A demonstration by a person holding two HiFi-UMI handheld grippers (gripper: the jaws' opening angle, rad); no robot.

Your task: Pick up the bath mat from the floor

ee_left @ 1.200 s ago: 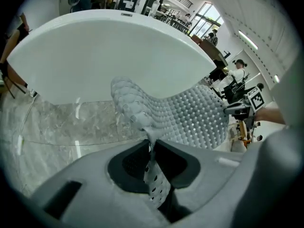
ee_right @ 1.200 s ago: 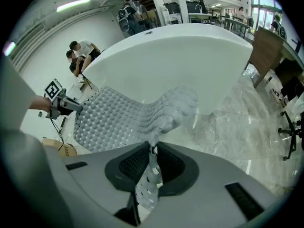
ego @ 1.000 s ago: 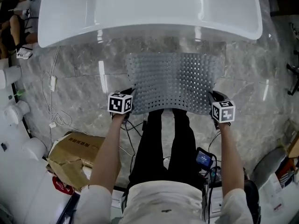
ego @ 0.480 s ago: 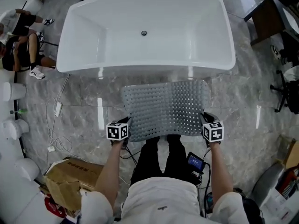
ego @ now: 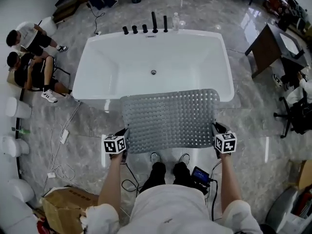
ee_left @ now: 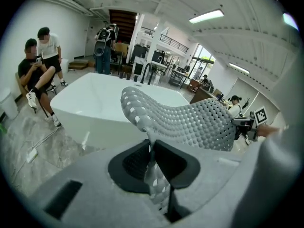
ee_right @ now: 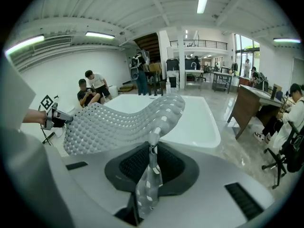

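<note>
The grey perforated bath mat (ego: 169, 119) hangs off the floor, stretched between both grippers in front of the white bathtub (ego: 155, 62). My left gripper (ego: 124, 134) is shut on the mat's near left corner, my right gripper (ego: 214, 130) on its near right corner. In the left gripper view the mat (ee_left: 190, 122) runs from the pinched jaws (ee_left: 152, 148) away to the right. Seen from the right gripper, the mat (ee_right: 118, 122) sags to the left from the closed jaws (ee_right: 153, 146). The mat's far edge overlaps the tub's near rim in the head view.
Two seated people (ego: 27, 57) are at the far left by the tub. Black taps (ego: 146, 27) stand at the tub's far rim. Cables (ego: 61, 140) lie on the marble floor at left, a torn cardboard box (ego: 63, 206) near left, a dark desk (ego: 273, 45) and chair at right.
Both grippers have risen with the mat held between them; the view has climbed so the whole tub and the room beyond now show. The mat is clear of the floor.
</note>
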